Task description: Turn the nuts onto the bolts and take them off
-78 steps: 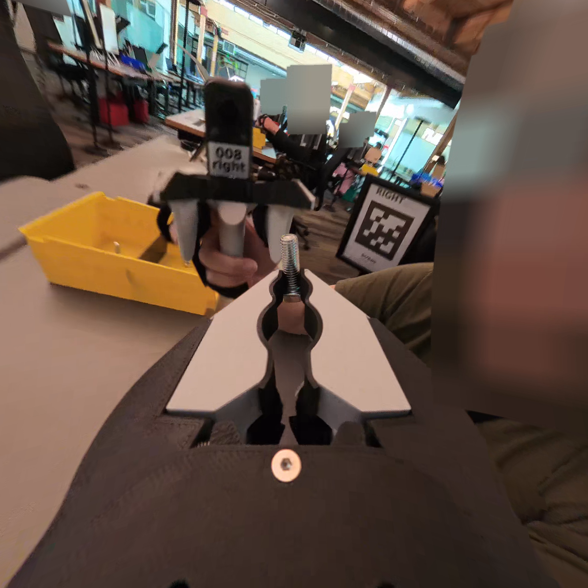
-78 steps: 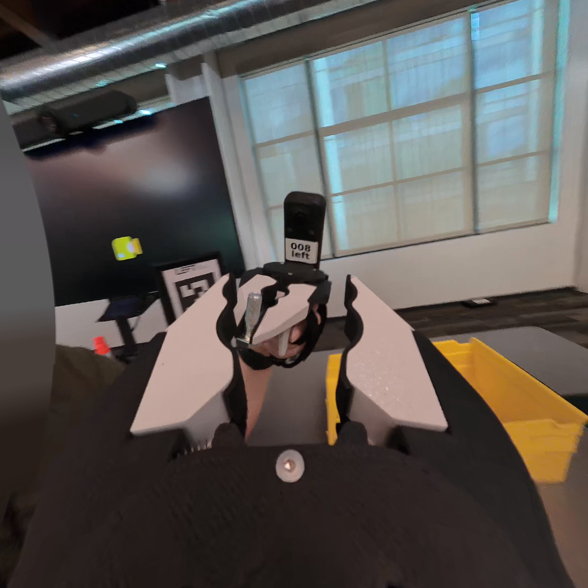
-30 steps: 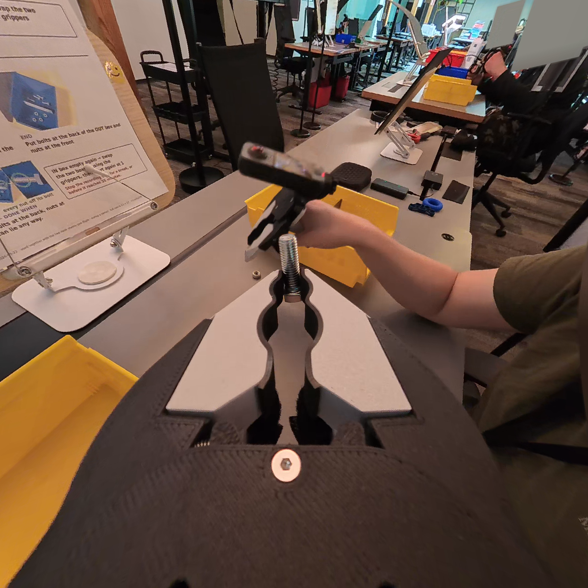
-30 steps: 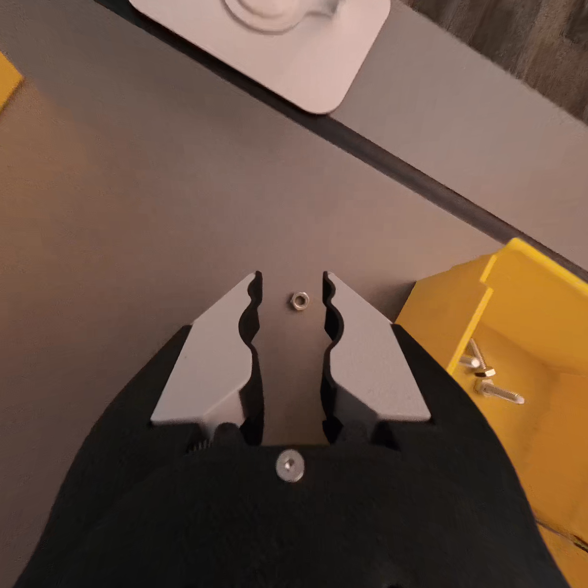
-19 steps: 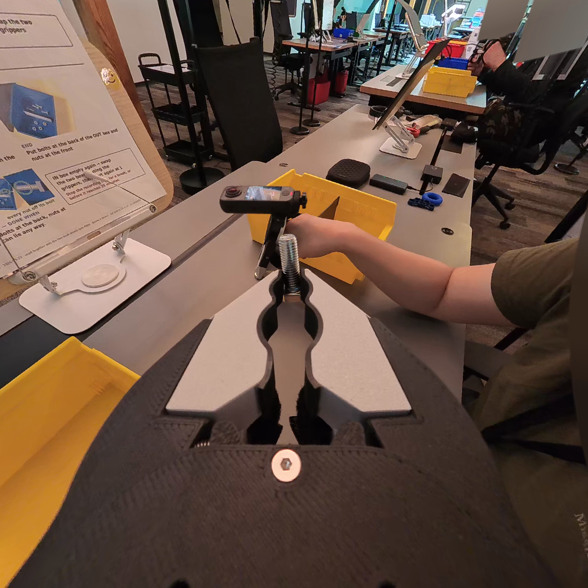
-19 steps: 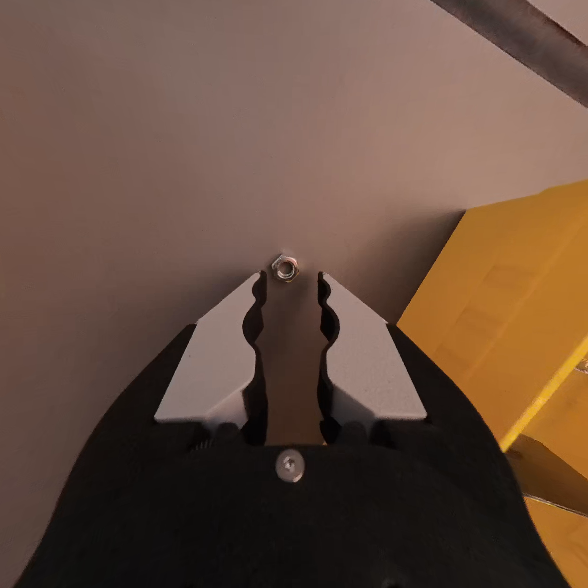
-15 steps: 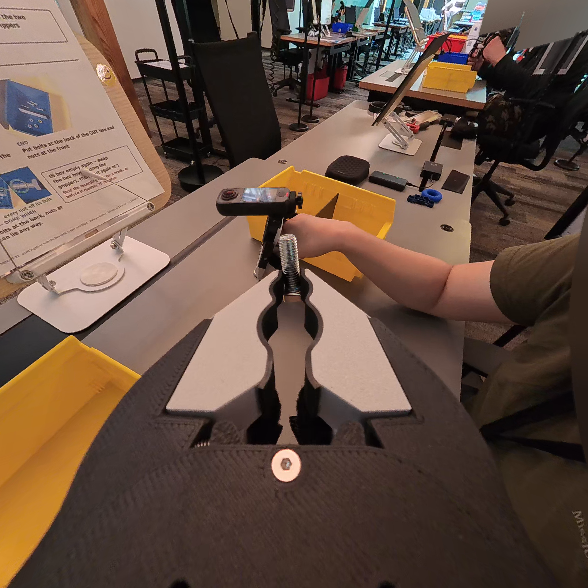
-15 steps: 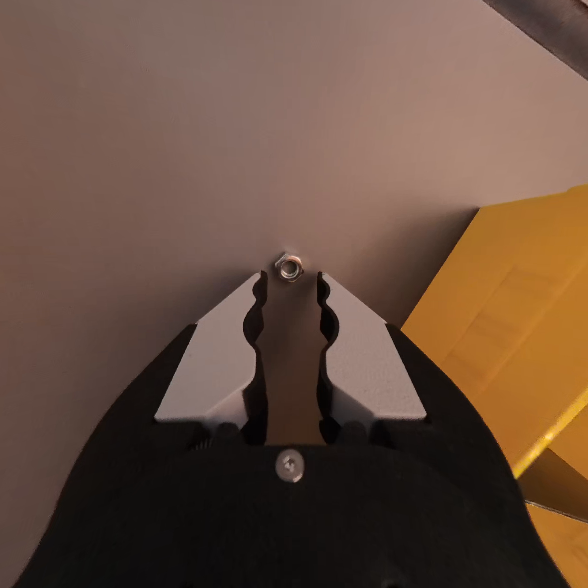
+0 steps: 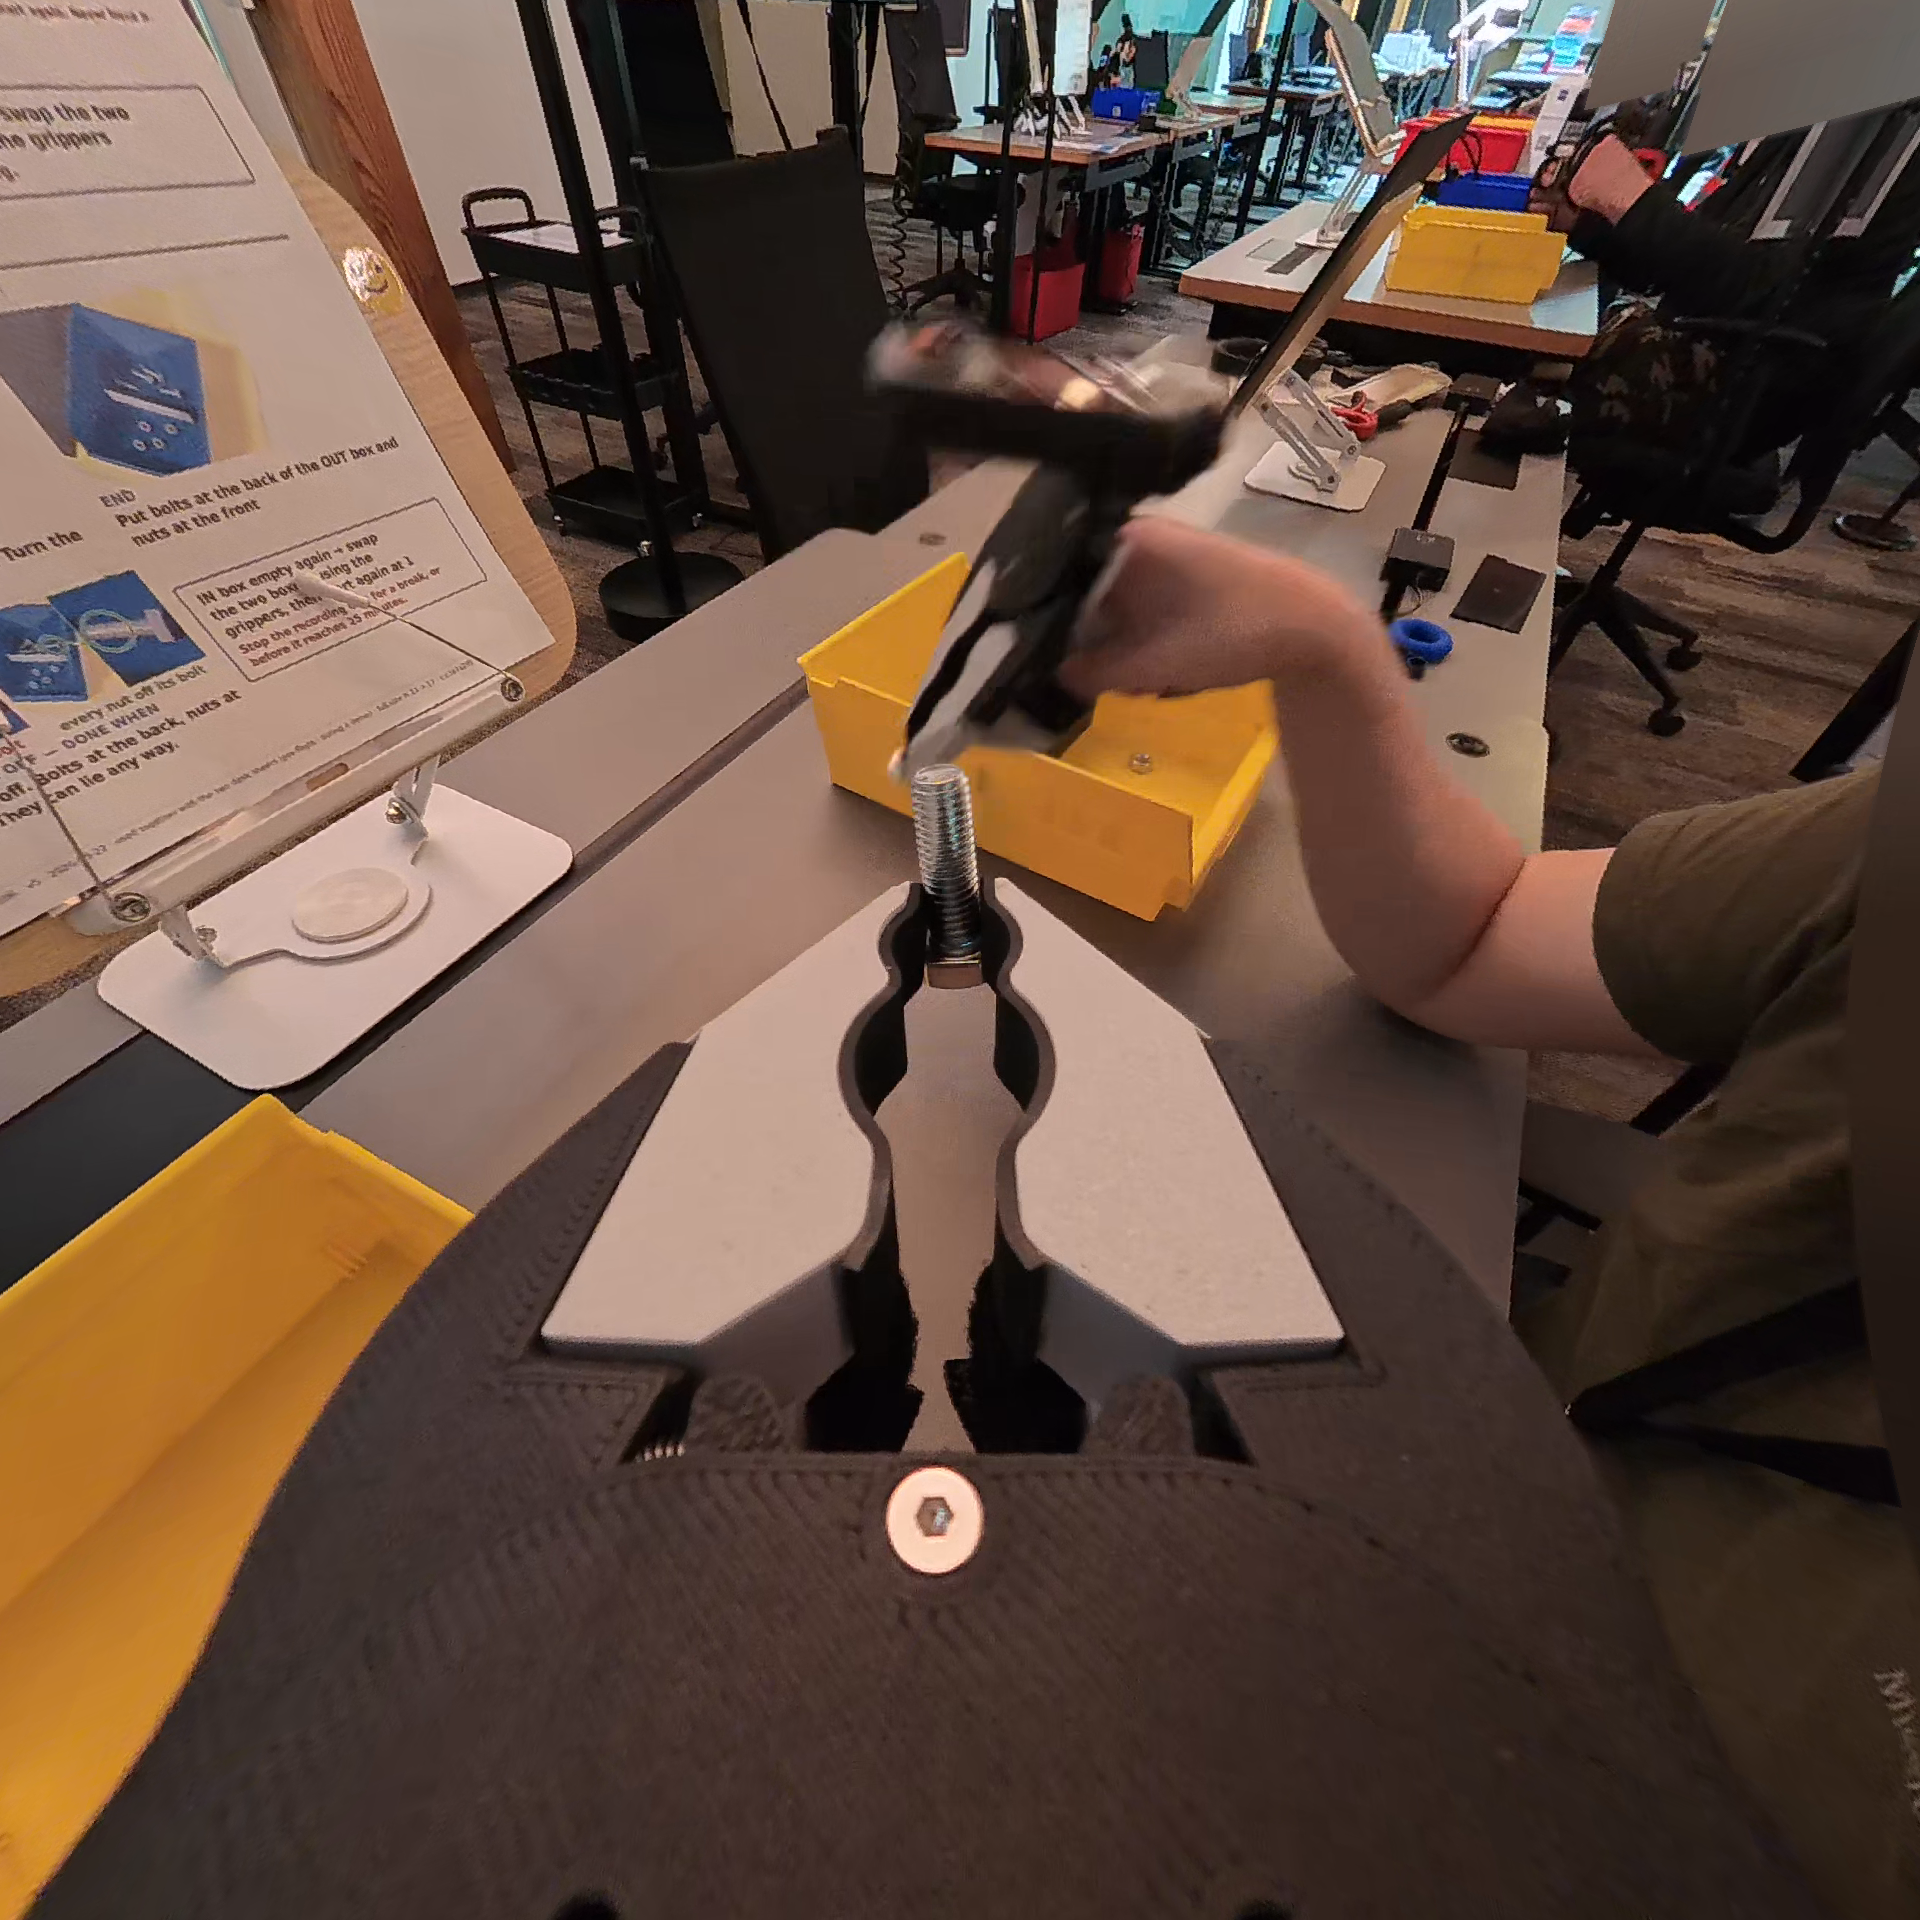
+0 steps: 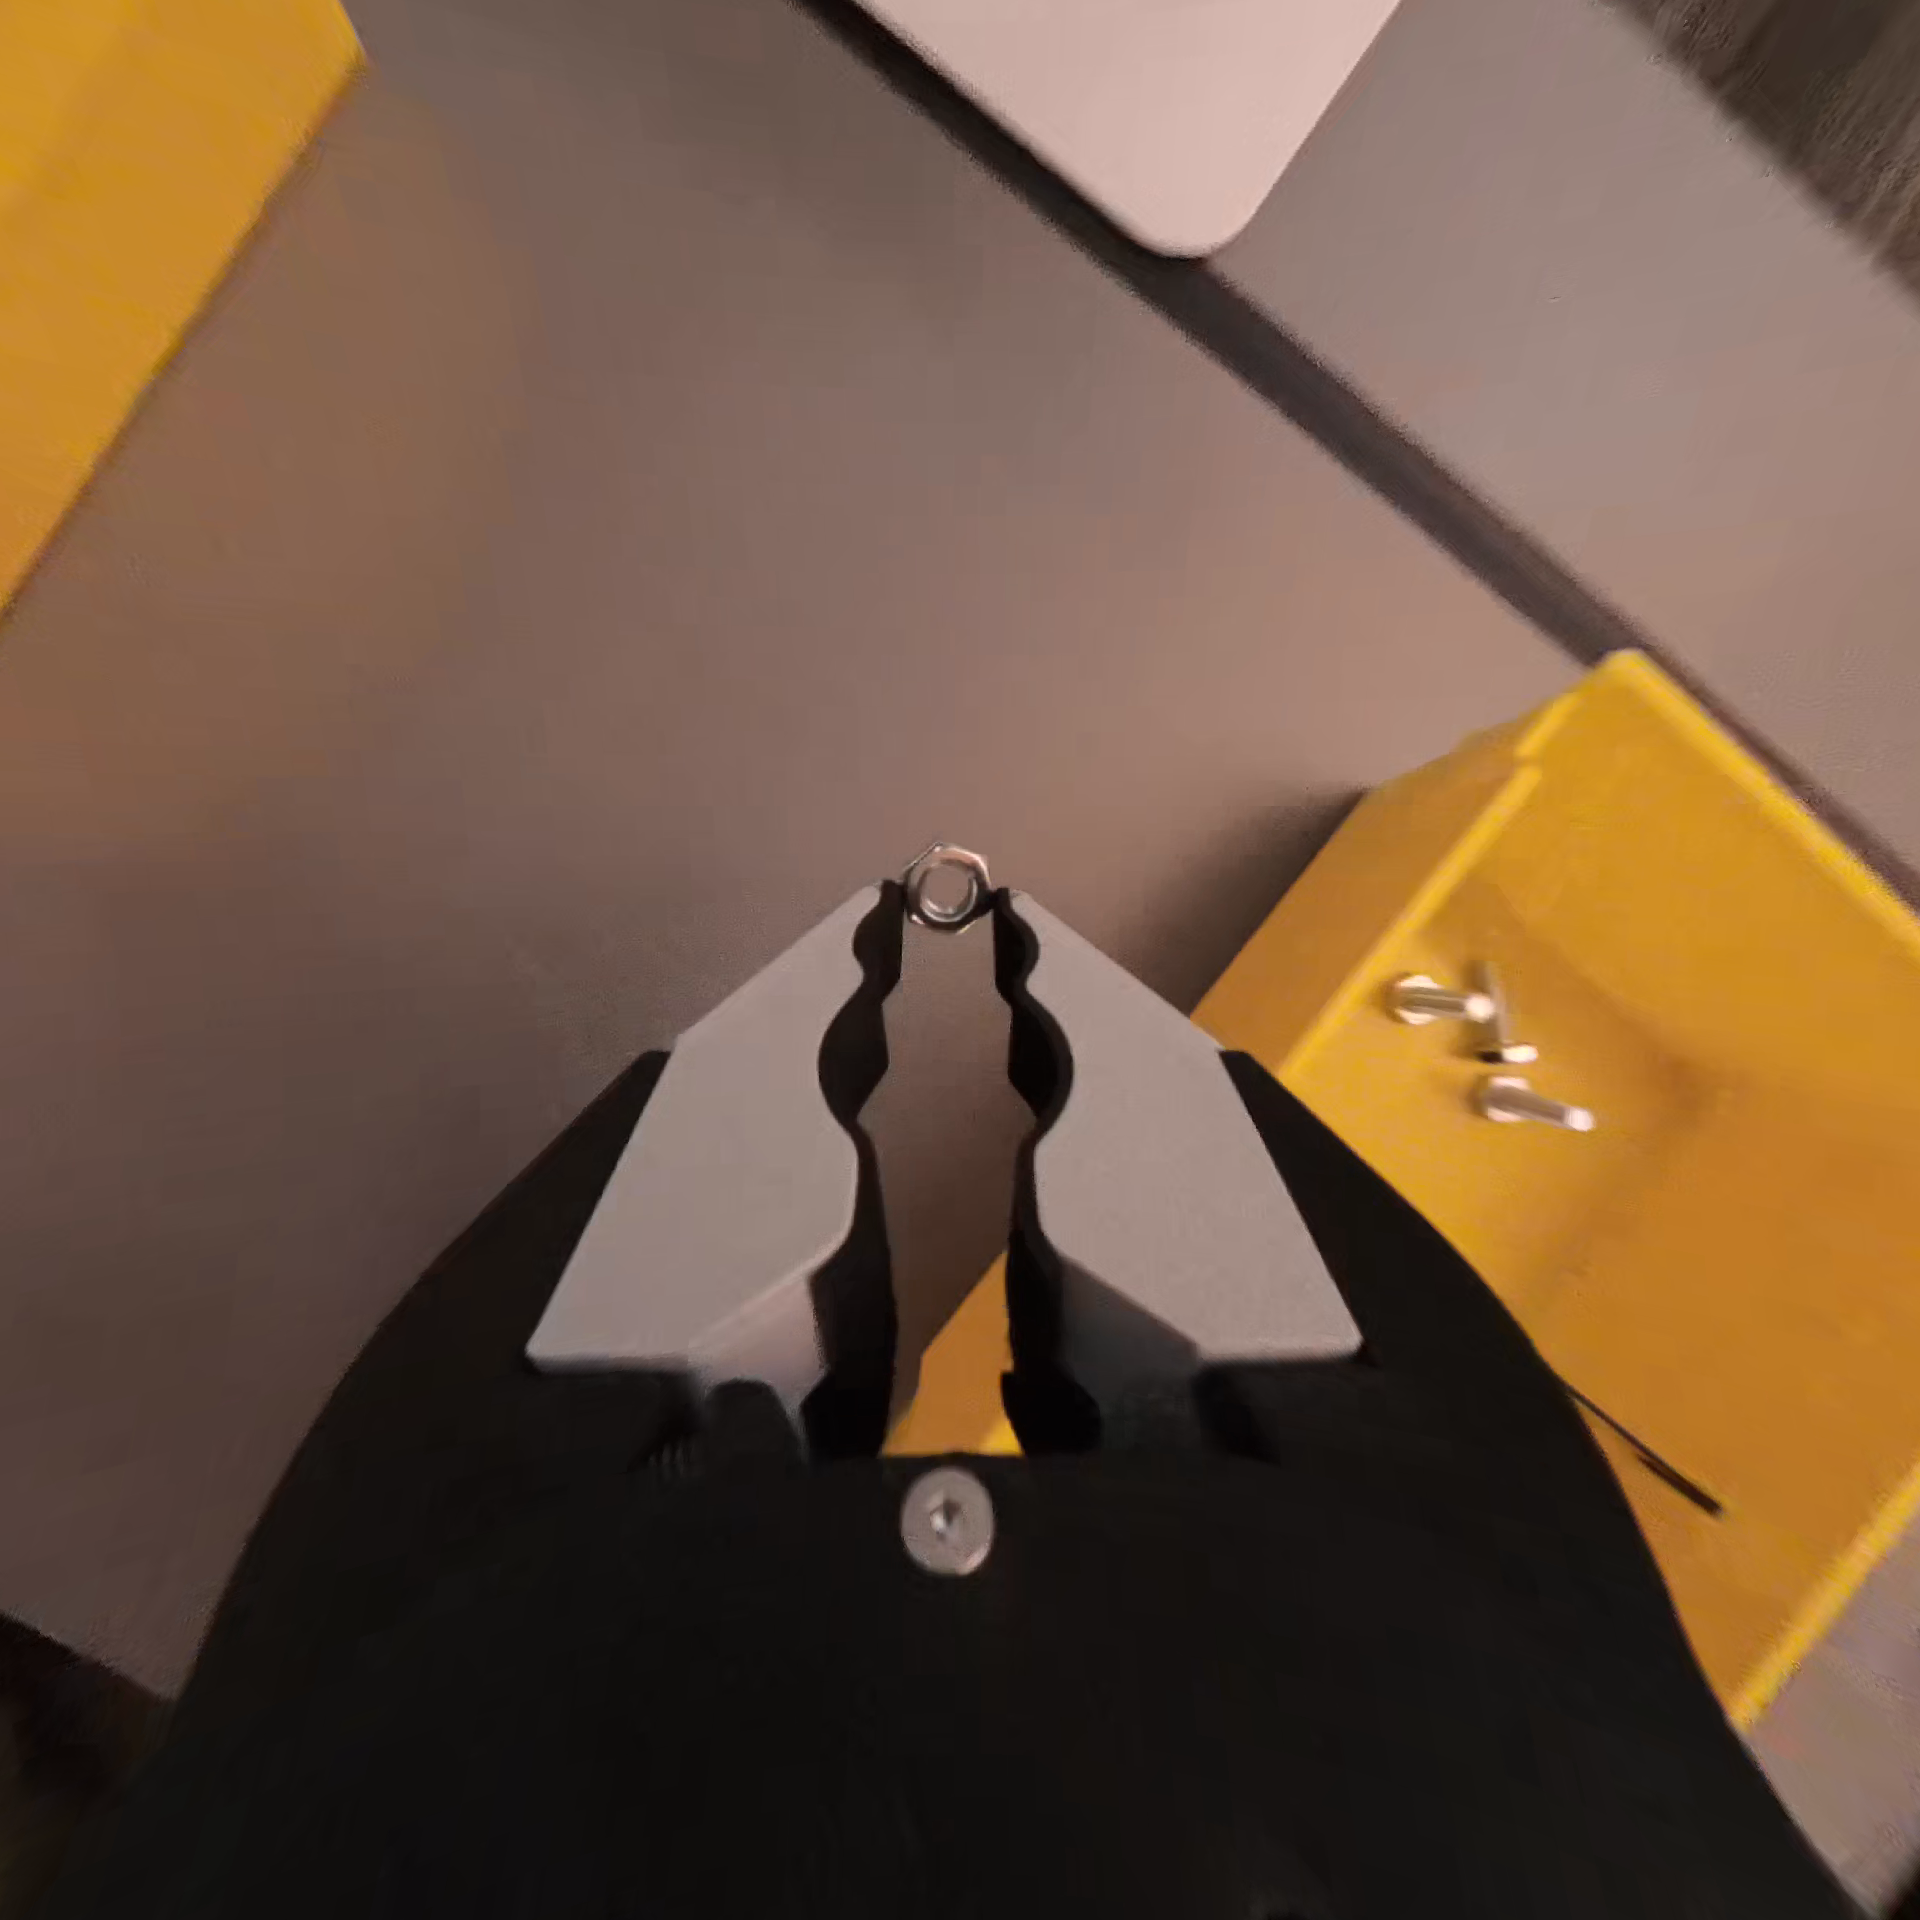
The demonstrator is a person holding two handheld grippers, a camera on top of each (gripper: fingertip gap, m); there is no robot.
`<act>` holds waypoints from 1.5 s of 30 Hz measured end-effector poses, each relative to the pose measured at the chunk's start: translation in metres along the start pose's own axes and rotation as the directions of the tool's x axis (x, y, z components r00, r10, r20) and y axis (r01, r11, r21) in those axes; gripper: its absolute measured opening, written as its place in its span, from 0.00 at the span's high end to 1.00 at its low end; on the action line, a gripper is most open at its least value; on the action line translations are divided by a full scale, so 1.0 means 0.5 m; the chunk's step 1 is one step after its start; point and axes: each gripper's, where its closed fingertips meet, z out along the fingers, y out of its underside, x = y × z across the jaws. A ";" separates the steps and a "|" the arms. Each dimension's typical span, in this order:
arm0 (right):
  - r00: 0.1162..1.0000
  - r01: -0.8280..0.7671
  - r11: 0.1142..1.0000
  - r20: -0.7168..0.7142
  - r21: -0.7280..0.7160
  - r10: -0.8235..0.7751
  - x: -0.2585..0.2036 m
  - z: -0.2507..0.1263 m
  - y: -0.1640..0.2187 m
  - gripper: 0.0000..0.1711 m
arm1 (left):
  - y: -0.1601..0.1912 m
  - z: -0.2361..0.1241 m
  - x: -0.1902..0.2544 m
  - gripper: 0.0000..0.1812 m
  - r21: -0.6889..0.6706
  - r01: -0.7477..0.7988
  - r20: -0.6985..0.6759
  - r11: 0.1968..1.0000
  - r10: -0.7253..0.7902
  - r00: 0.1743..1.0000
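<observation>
My left gripper (image 9: pixel 948 914) is shut on a silver bolt (image 9: pixel 943 842), held by its head end with the threaded shaft pointing away from me. My right gripper (image 10: pixel 943 900) is shut on a small silver hex nut (image 10: pixel 943 898), pinched at the fingertips above the grey table (image 10: pixel 623 623). In the left wrist view the right gripper (image 9: pixel 920 750) is blurred and tilted down, its tips just above the bolt's free end. Several loose bolts (image 10: pixel 1475 1039) lie in the yellow bin (image 10: pixel 1621 1195) to the right.
A second yellow bin (image 9: pixel 145 1403) sits at the near left, also in the right wrist view (image 10: pixel 125 208). A white stand base (image 9: pixel 332 925) holds an instruction sheet (image 9: pixel 208 468) at left. A person's bare arm (image 9: pixel 1382 831) reaches in from the right. Chairs and desks stand behind. Spacing between my two grippers at the tips: around 30 centimetres.
My right gripper closed on the nut that lay on the table, lifted it, and moved up toward the tip of the bolt. My left gripper kept holding the bolt still.
</observation>
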 end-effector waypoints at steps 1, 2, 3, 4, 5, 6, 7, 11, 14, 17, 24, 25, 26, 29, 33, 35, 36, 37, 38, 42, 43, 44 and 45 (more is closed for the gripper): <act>0.999 0.016 0.997 -0.033 0.080 -0.013 0.013 -0.062 -0.001 0.91 | -0.002 -0.003 0.001 0.96 0.005 -0.001 -0.001 1.000 0.001 1.000; 0.997 0.015 0.991 -0.080 0.134 -0.004 0.037 -0.114 0.013 0.90 | -0.003 -0.004 0.003 0.96 0.008 -0.002 -0.004 1.000 0.002 1.000; 0.992 -0.008 0.989 -0.120 0.149 0.026 0.066 -0.149 0.040 0.90 | -0.003 -0.005 0.005 0.96 0.008 -0.003 -0.009 1.000 0.003 1.000; 0.989 -0.047 0.992 -0.137 0.120 0.063 0.093 -0.166 0.082 0.91 | -0.003 -0.004 0.007 0.96 0.006 -0.004 -0.013 1.000 0.005 1.000; 0.985 -0.088 0.995 -0.147 0.048 0.094 0.121 -0.166 0.131 0.90 | -0.002 -0.003 0.009 0.96 0.002 -0.006 -0.017 1.000 0.006 1.000; 0.981 -0.118 0.992 -0.161 -0.041 0.110 0.150 -0.155 0.180 0.90 | -0.001 0.000 0.010 0.96 -0.002 -0.006 -0.021 1.000 0.006 1.000; 0.980 -0.142 0.981 -0.160 -0.136 0.119 0.173 -0.137 0.225 0.90 | 0.000 0.003 0.012 0.96 -0.005 -0.006 -0.025 1.000 0.006 1.000; 0.988 -0.156 0.914 -0.063 -0.374 0.143 0.209 -0.059 0.324 0.90 | 0.008 0.015 0.019 0.96 -0.024 -0.001 -0.040 1.000 0.000 0.999; 0.992 -0.118 0.896 -0.008 -0.428 0.127 0.212 -0.037 0.351 0.90 | 0.008 0.019 0.025 0.96 -0.029 -0.009 -0.042 1.000 0.007 0.999; 0.988 -0.066 0.901 0.100 -0.429 0.120 0.189 -0.015 0.355 0.90 | 0.007 0.019 0.028 0.96 -0.029 -0.019 -0.039 0.999 0.018 0.999; 0.977 -0.022 0.911 0.184 -0.411 0.106 0.179 0.009 0.355 0.87 | 0.011 0.023 0.025 0.96 -0.036 -0.005 -0.043 0.999 0.003 0.999; 0.981 -0.038 0.920 0.161 -0.390 0.108 0.188 0.001 0.348 0.85 | 0.011 0.024 0.026 0.96 -0.035 -0.006 -0.046 0.999 0.005 0.999; 0.981 -0.048 0.933 0.157 -0.356 0.110 0.188 -0.011 0.336 0.82 | 0.011 0.025 0.028 0.96 -0.036 -0.009 -0.049 0.999 0.007 0.999; 0.995 0.020 0.991 0.097 -0.131 -0.008 0.184 -0.071 0.247 0.77 | 0.012 0.036 0.034 0.96 -0.041 -0.019 -0.064 0.999 0.016 0.998; 0.916 0.297 0.765 0.057 0.571 -0.398 0.022 -0.226 -0.017 0.73 | 0.024 0.069 0.046 0.96 -0.069 -0.035 -0.104 0.997 0.028 0.994; 0.824 0.192 0.513 0.147 0.837 -0.548 -0.115 -0.333 -0.095 0.71 | 0.029 0.088 0.049 0.96 -0.077 -0.039 -0.116 0.996 0.030 0.993; 0.786 0.069 0.429 0.215 0.901 -0.579 -0.163 -0.375 -0.122 0.70 | 0.027 0.096 0.049 0.96 -0.069 -0.037 -0.119 0.997 0.028 0.992; 0.756 -0.063 0.386 0.296 0.920 -0.584 -0.196 -0.401 -0.144 0.70 | 0.024 0.103 0.050 0.96 -0.055 -0.035 -0.121 0.998 0.028 0.992; 0.706 -0.191 0.368 0.388 0.910 -0.592 -0.225 -0.416 -0.158 0.71 | 0.018 0.107 0.051 0.96 -0.037 -0.035 -0.121 0.999 0.030 0.992; 0.411 -0.459 0.463 0.643 0.758 -0.646 -0.308 -0.405 -0.162 0.76 | -0.004 0.106 0.046 0.96 0.031 -0.037 -0.097 0.999 0.040 0.994; 0.383 -0.469 0.483 0.664 0.739 -0.642 -0.316 -0.395 -0.162 0.80 | -0.006 0.104 0.045 0.96 0.037 -0.035 -0.095 0.999 0.039 0.995; 0.381 -0.473 0.492 0.673 0.731 -0.634 -0.319 -0.384 -0.166 0.81 | -0.007 0.102 0.044 0.96 0.041 -0.034 -0.092 0.999 0.037 0.995; 0.380 -0.464 0.499 0.674 0.732 -0.634 -0.322 -0.377 -0.165 0.81 | -0.008 0.101 0.043 0.96 0.045 -0.032 -0.088 0.998 0.035 0.996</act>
